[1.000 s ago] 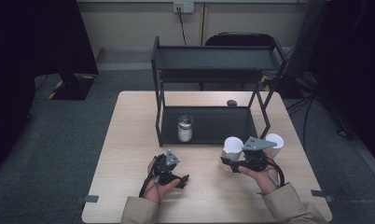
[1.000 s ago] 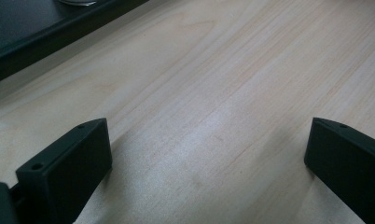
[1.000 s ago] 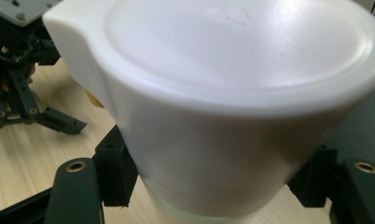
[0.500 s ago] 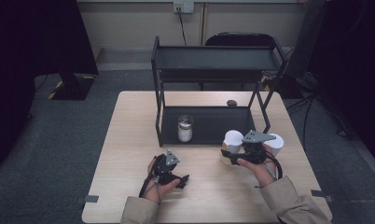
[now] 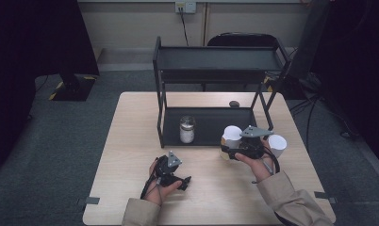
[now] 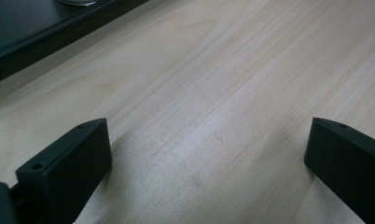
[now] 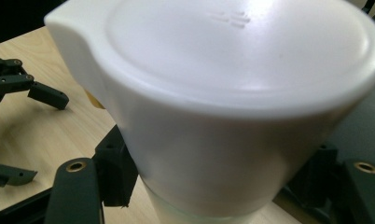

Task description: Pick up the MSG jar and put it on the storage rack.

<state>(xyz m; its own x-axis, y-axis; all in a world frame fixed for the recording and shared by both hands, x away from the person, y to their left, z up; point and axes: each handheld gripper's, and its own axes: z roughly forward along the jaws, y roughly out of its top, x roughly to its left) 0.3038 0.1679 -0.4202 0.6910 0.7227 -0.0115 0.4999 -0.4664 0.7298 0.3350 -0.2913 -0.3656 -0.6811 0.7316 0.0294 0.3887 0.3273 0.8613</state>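
The white plastic-lidded container (image 7: 232, 107) sits between the jaws of the right gripper (image 5: 232, 149), which are closed against its sides below the lid. In the right gripper view, the wide white lid with a small pour lip sits uppermost, and a paler, translucent body continues beneath it. In the high view, the container (image 5: 231, 136) is just in front of the black metal two-tier shelf rack (image 5: 216, 70), at the right end of the rack's lower tray. The view does not show whether the container touches the table.

A second white cylindrical cup (image 5: 276, 145) stands just to the right of the right gripper, near the rack's right front leg. A clear glass jar with a metal lid and white contents (image 5: 186, 129) stands upright inside the rack's lower tray, towards its left side. A small dark round object (image 5: 234, 104) lies on the table behind the rack's lower tray.

The left gripper (image 5: 183, 182) rests low over the light wooden table (image 5: 131, 155), well in front of the rack and to the left of the container. Its jaws stand wide apart with bare wood between them, as the left gripper view (image 6: 204, 154) shows. It grips nothing.
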